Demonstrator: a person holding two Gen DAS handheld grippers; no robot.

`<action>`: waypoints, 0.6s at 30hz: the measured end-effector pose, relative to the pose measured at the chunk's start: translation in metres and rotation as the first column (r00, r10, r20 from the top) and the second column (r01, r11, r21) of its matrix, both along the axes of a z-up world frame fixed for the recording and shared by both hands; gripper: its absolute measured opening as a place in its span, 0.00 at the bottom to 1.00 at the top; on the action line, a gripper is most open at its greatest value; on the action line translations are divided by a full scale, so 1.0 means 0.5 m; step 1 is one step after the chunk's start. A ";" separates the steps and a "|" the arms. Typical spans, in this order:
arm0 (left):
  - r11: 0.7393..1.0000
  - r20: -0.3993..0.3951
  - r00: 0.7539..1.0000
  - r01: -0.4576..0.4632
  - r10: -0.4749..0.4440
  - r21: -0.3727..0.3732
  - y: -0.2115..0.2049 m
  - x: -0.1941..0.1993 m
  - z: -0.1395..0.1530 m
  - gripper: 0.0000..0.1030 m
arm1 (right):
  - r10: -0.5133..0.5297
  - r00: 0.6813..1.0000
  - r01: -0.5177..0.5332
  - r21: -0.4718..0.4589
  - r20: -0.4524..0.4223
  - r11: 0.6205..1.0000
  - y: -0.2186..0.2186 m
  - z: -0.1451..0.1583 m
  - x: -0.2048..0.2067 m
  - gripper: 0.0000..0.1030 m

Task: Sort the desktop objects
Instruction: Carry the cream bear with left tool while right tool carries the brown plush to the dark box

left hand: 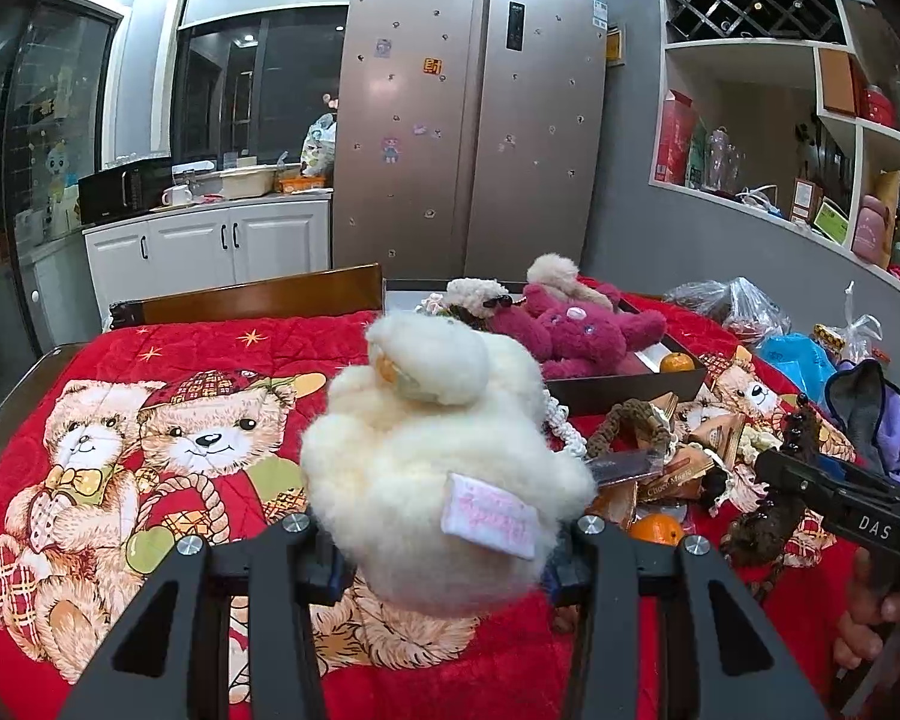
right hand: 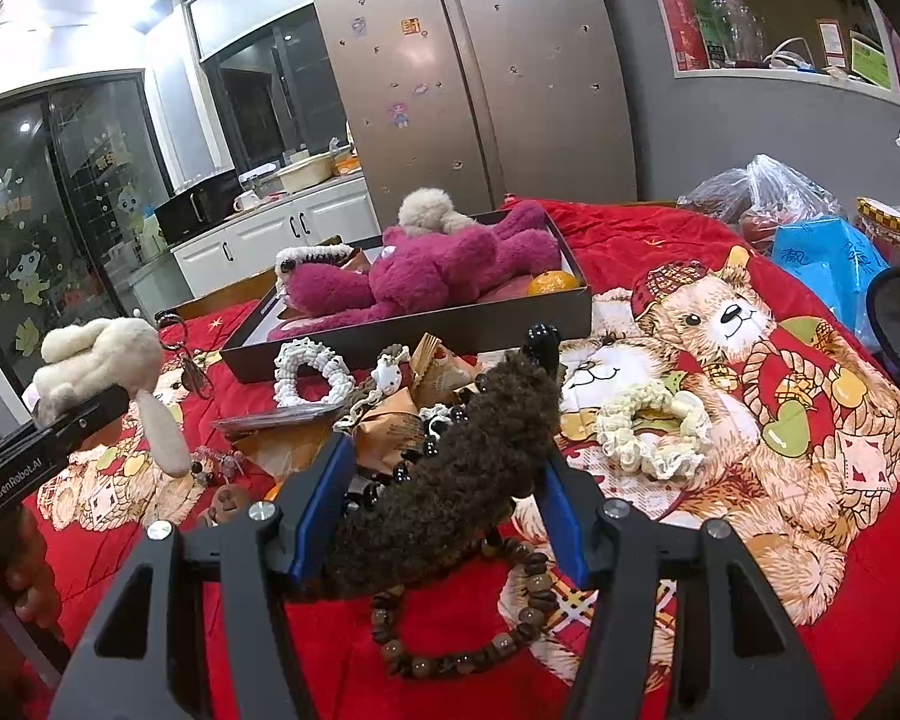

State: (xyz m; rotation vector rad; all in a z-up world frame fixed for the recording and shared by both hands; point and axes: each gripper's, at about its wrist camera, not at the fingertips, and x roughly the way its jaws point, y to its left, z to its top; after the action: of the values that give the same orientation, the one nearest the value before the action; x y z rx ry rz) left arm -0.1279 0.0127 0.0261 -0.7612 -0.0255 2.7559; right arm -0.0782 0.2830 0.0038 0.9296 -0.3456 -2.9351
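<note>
The left claw (left hand: 450,546) is clamped on a cream plush (left hand: 444,462), held up off the table; the right claw (right hand: 444,480) is clamped on a brown curly toy (right hand: 468,462). Ahead of both, the tray (right hand: 390,333) already holds a pink plush (right hand: 426,276) and an orange (right hand: 552,283). I judge sorting partly done: scrunchies (right hand: 648,426), snack packs (right hand: 390,426) and a bead bracelet (right hand: 480,618) lie loose just beyond and beneath the right claw.

Cream-white fluffy plush toy (left hand: 438,468) with pink label, dark brown curly plush (right hand: 450,474), magenta plush bear (right hand: 426,276) in dark brown tray (right hand: 414,330), red quilted cloth (left hand: 168,354) printed with tan teddy bears, brown bead bracelet (right hand: 474,618), orange tangerine (right hand: 552,283)
</note>
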 end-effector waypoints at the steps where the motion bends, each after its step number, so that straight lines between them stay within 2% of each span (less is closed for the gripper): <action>1: 1.000 0.000 1.000 -0.004 0.004 0.000 0.000 0.000 0.000 0.44 | 0.001 1.000 -0.001 0.003 0.001 1.000 0.000 0.000 -0.001 0.59; 10: 0.999 0.051 0.998 -0.022 0.024 -0.035 0.009 -0.004 -0.004 0.44 | 0.018 1.000 -0.018 -0.002 0.012 1.000 -0.011 -0.001 0.001 0.59; 16: 0.999 0.074 0.997 -0.009 0.011 -0.031 0.012 -0.002 0.006 0.44 | 0.040 0.999 -0.040 -0.022 -0.010 0.999 -0.034 0.010 0.011 0.59; 18: 1.000 0.072 0.997 -0.014 0.014 -0.003 0.004 -0.001 0.013 0.44 | 0.037 0.999 -0.037 -0.020 -0.026 0.999 -0.040 0.025 0.015 0.59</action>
State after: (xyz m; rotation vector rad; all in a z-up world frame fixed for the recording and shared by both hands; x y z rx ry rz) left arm -0.1285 0.0149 0.0326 -0.8636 -0.0426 2.7412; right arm -0.0710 0.2632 0.0161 0.8851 -0.3530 -2.9013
